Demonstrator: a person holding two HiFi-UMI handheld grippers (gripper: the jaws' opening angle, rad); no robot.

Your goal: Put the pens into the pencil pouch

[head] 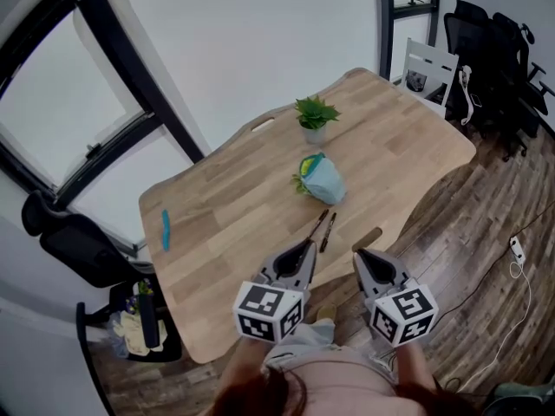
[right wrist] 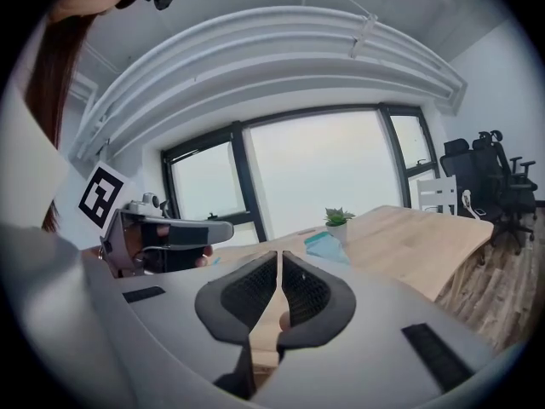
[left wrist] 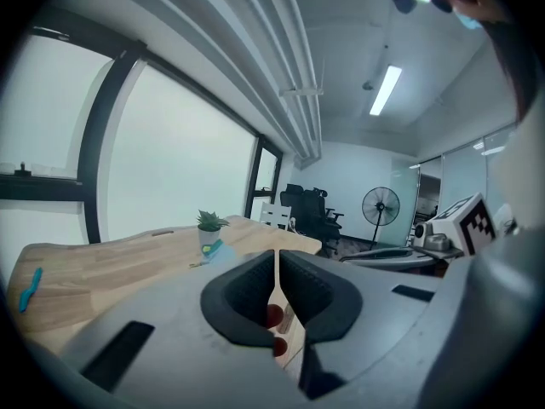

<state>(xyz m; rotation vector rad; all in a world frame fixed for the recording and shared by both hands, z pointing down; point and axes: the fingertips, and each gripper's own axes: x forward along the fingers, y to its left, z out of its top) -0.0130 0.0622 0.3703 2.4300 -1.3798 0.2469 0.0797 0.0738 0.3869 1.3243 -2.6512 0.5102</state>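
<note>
Approach stage, nothing yet picked up: the left gripper (head: 303, 250) and right gripper (head: 362, 258) hovered side by side at the near edge of the wooden table (head: 234, 206), each with its jaws pressed together and nothing between them; the pencil pouch (head: 323, 178), teal and lying flat, sat near the table's middle, at about twelve o'clock from the grippers; two dark pens (head: 323, 228) lay close together just at six o'clock of the pouch, between it and the jaw tips; a blue item (head: 165, 229), possibly a third pen, lay well apart at nine o'clock, near the table's left edge. The next move would likely call for one gripper to open its jaws and come down over a pen, while the other steadied or opened the pouch; whether the pouch stood unzipped could not be told. A small potted plant (head: 314, 115) stood at twelve o'clock of the pouch; the room was an office with tall windows (head: 61, 102), wood-look flooring (head: 468, 224) and black office chairs (head: 499, 46) at two o'clock.
</note>
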